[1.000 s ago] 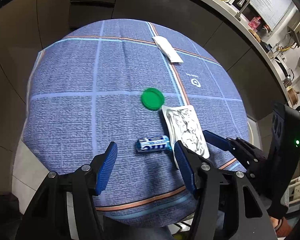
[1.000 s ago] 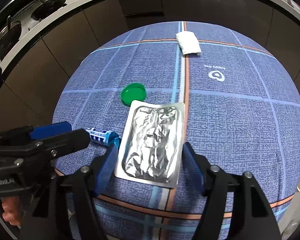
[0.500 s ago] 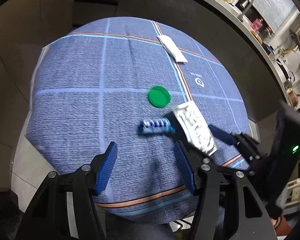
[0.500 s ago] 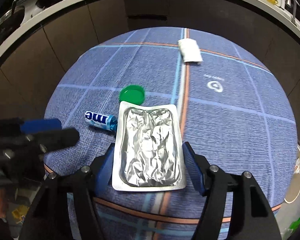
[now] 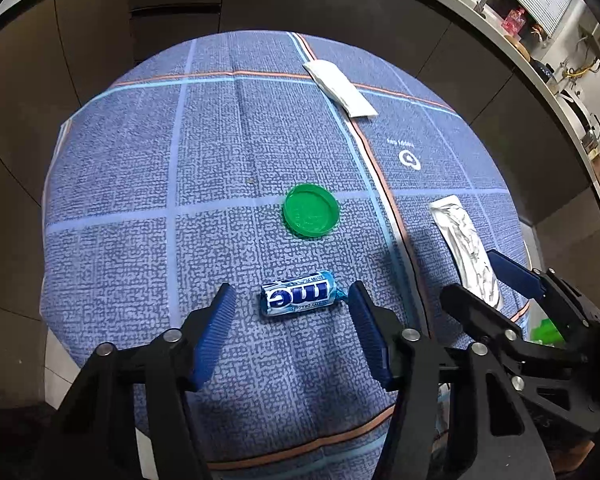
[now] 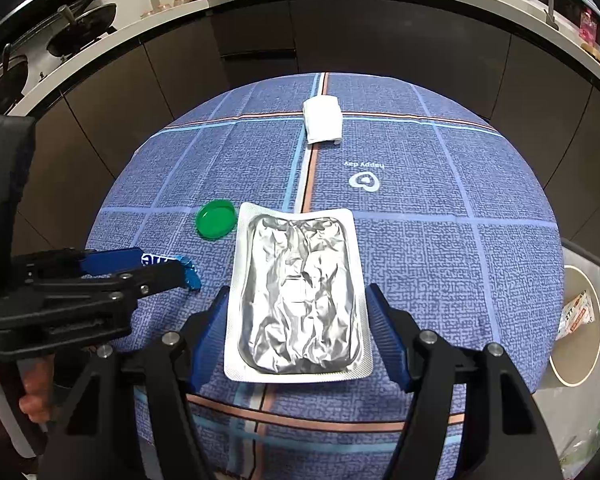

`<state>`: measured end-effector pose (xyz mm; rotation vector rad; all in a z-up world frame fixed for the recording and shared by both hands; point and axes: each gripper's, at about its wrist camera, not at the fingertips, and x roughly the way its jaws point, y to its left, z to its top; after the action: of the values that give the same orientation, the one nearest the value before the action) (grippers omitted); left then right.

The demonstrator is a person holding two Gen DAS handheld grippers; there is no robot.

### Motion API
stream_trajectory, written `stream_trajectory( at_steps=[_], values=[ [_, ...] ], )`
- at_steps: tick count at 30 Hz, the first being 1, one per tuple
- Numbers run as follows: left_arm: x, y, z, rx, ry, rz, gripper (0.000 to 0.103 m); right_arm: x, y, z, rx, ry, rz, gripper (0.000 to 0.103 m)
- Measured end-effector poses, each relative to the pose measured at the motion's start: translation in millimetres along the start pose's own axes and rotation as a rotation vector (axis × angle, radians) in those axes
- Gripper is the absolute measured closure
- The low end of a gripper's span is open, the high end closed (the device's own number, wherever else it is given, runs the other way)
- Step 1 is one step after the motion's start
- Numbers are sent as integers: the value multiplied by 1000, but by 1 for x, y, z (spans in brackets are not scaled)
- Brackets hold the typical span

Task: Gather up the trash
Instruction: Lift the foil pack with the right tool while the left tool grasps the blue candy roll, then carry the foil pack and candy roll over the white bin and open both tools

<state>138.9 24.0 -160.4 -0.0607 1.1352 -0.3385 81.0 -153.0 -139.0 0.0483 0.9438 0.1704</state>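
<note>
A blue and white candy roll [image 5: 298,293] lies on the blue checked tablecloth [image 5: 140,160], between the fingertips of my open left gripper [image 5: 292,308], untouched. A silver foil pack [image 6: 298,292] is held lifted between the pads of my right gripper [image 6: 296,312]; it also shows in the left wrist view [image 5: 466,246]. A green lid [image 5: 310,211] lies beyond the candy. A white folded packet [image 5: 340,88] lies at the far side.
A round bin [image 6: 576,326] with a wrapper inside stands on the floor right of the table. Dark cabinets and a counter with a sink ring the table. The left gripper [image 6: 160,268] sits left of the foil pack.
My right gripper has carried the foil pack up and to the right, away from the candy roll. My left gripper has moved in so the candy roll lies between its fingers.
</note>
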Motion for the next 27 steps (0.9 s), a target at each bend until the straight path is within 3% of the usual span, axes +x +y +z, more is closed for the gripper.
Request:
stream_trajectory(
  at_steps=[3,5,18,27],
  values=[
    [4,1,1,-5,2,5,53,0,-2,0,6,-2,2,37],
    [6,-1,1,9,-3,28,68,-1,-3,0,8,-2,5,37],
    [-24,-8,4,17,-58,0,69,-28,-21,3,57,-67,25,37],
    [-48,-42,16,83,-114,-5,69,-60,-46,5,110,-140,2,37]
  ],
)
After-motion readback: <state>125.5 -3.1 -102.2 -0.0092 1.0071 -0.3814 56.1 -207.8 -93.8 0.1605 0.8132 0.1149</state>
